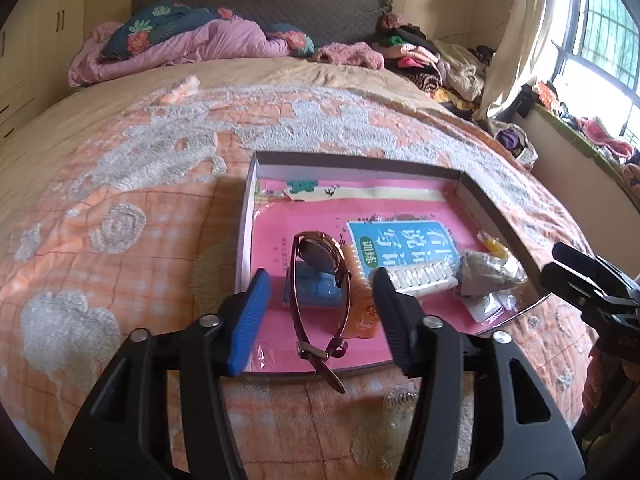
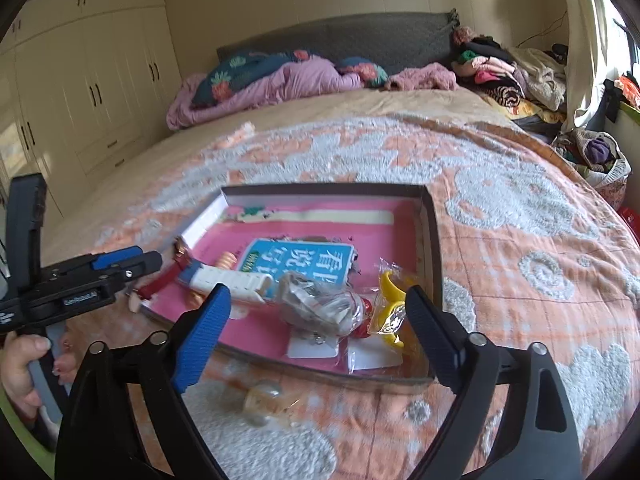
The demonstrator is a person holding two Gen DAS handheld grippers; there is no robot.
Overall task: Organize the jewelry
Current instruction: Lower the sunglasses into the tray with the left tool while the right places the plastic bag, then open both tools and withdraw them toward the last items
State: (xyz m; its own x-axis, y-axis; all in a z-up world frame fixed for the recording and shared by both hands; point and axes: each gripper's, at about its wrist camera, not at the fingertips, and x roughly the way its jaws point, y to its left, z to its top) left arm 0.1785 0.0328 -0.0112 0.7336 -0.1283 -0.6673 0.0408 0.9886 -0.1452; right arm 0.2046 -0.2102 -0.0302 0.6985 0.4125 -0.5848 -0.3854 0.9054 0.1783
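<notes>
- My left hand-held gripper point(image 1: 320, 292) hangs over the near edge of the box point(image 1: 492, 200), jaws apart, nothing pinched.
- The watch point(image 1: 320, 280) lies right between those jaws, clear of both pads: round face up inside the box, red strap running back over the near rim, buckle end hanging out onto the bed point(image 1: 140, 184).
- Just beside the watch on the right lies an orange comb point(image 1: 360, 300), touching the strap.
- My right hand-held gripper point(image 2: 318, 320) stands wide apart over the box's near right part, gripping nothing.
- Between its jaws I see a crinkled clear bag point(image 2: 320, 304) with greyish pieces inside, and a small packet with yellow rings point(image 2: 390, 300) just beside it.
- A white bracelet point(image 2: 232, 280) lies left of the bag, across a pink book point(image 2: 320, 224) that lines the box floor.
- Outside the box, on the bed near my right jaws, a blurred clear trinket point(image 2: 264, 396); I can't tell what it is.
</notes>
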